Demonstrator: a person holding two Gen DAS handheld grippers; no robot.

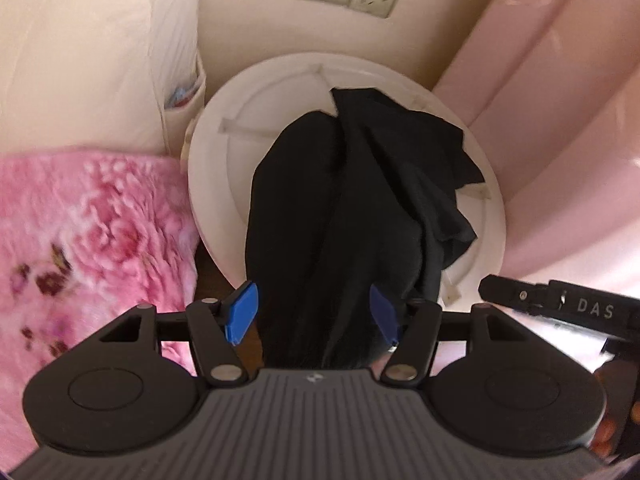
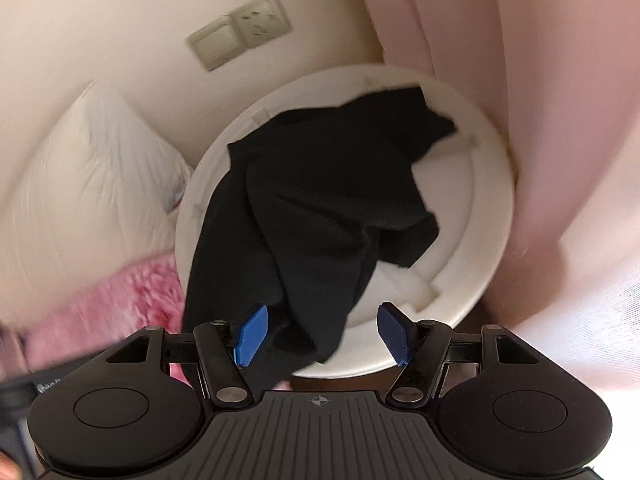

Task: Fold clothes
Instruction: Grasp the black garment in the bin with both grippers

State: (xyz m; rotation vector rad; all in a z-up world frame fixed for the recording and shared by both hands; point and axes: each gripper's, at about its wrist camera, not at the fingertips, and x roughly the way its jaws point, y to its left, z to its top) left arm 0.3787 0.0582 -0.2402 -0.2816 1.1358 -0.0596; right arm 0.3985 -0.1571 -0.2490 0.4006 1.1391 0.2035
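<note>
judging by the crumpled cloth, folding has hardly begun: no flat layer and no crease shows, so spreading and every fold are still to do.

left gripper (image 1: 314,314): its blue pads stand fairly wide, and the black garment (image 1: 340,216) fills the gap between them. whether they pinch it i cannot tell.

the garment lies bunched on the white round table (image 1: 208,168), running from 6 o'clock, at the left gripper, up to about 1 o'clock at the far rim. that is its long axis, and the loose ragged end points to 1 o'clock.

right gripper (image 2: 326,334): the jaws gape wide. cloth hangs down by the left pad, the right pad is bare, and nothing seems held.
</note>
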